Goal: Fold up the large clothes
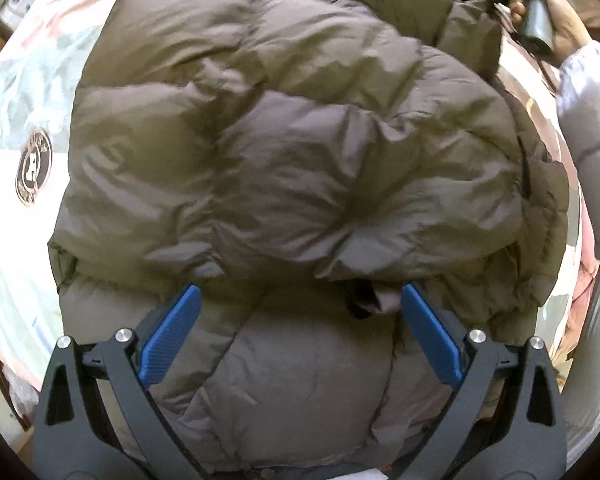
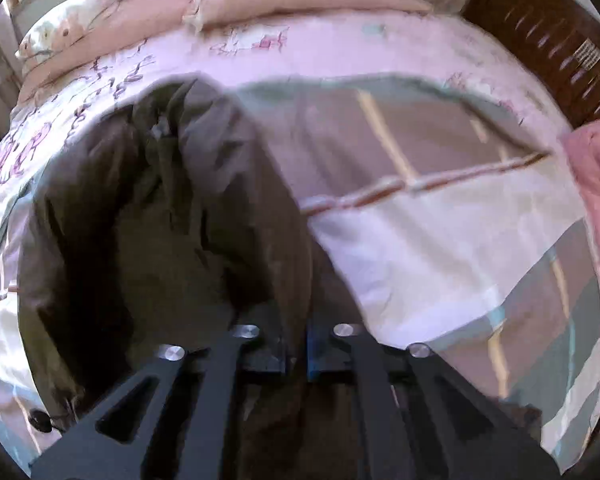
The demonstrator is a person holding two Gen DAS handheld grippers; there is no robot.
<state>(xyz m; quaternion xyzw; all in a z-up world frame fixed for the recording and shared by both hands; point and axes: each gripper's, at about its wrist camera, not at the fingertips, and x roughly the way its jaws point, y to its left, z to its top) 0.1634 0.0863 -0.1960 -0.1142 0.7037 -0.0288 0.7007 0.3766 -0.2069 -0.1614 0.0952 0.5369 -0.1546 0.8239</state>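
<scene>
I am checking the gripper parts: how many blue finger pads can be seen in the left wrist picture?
2. One blue pad stands at lower left, the other at lower right, wide apart above the brown puffer jacket. Neither touches it visibly.

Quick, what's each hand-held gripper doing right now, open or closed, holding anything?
Left hand-held gripper: open, holding nothing, over the jacket.
Right hand-held gripper: shut; whether it pinches the jacket cannot be told.

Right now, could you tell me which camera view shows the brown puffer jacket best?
The left wrist view: the brown puffer jacket fills the frame, its quilted panels clear. The right wrist view shows only a blurred, shadowed fold of it.
</scene>
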